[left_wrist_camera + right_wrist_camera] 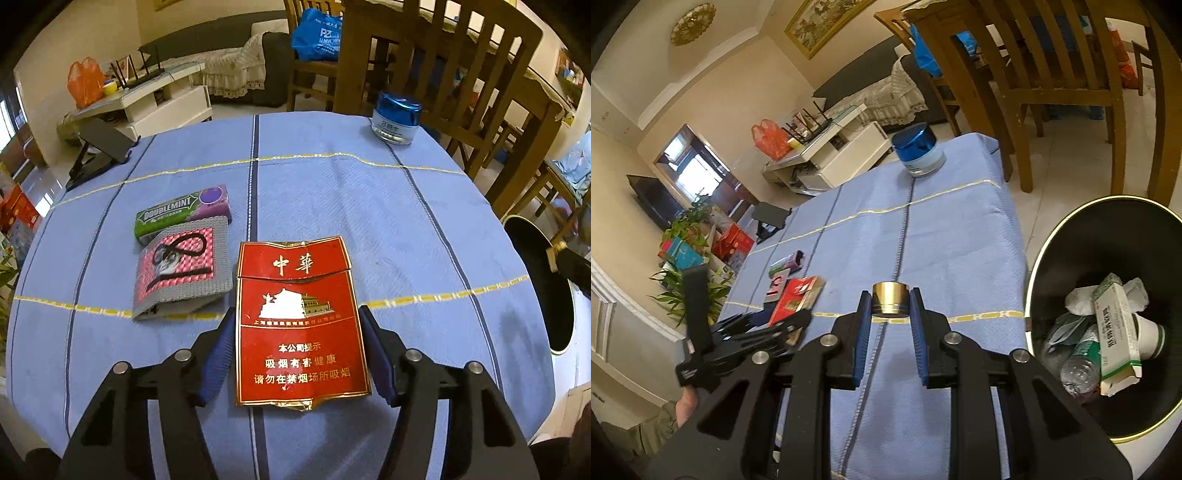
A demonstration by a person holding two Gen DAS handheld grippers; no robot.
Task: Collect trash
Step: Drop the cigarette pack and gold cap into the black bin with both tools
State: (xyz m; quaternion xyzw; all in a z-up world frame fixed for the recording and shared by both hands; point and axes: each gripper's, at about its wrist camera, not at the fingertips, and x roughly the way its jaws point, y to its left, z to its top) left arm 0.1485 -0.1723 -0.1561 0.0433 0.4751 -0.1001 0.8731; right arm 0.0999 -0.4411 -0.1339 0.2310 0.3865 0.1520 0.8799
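A flattened red cigarette pack point(299, 321) with gold trim sits between the blue pads of my left gripper point(297, 314). Both pads press on its long edges, just above the blue tablecloth point(406, 229). In the right wrist view the same pack point(798, 295) shows tilted in the left gripper point(775, 325). My right gripper point(890, 295) is shut on a small brass-coloured cylindrical cap point(890, 301), held over the table's right part. A black bin with a gold rim point(1089, 251) stands on the floor to the right, holding a plastic bottle, a paper cup, a carton and wrappers.
A green Doublemint gum pack point(184, 212) and a grey-and-pink woven pouch point(184, 273) lie left of the cigarette pack. A blue-lidded jar point(397, 118) stands at the far right of the table, a black phone stand point(99, 147) at the far left. Wooden chairs point(461, 74) stand behind.
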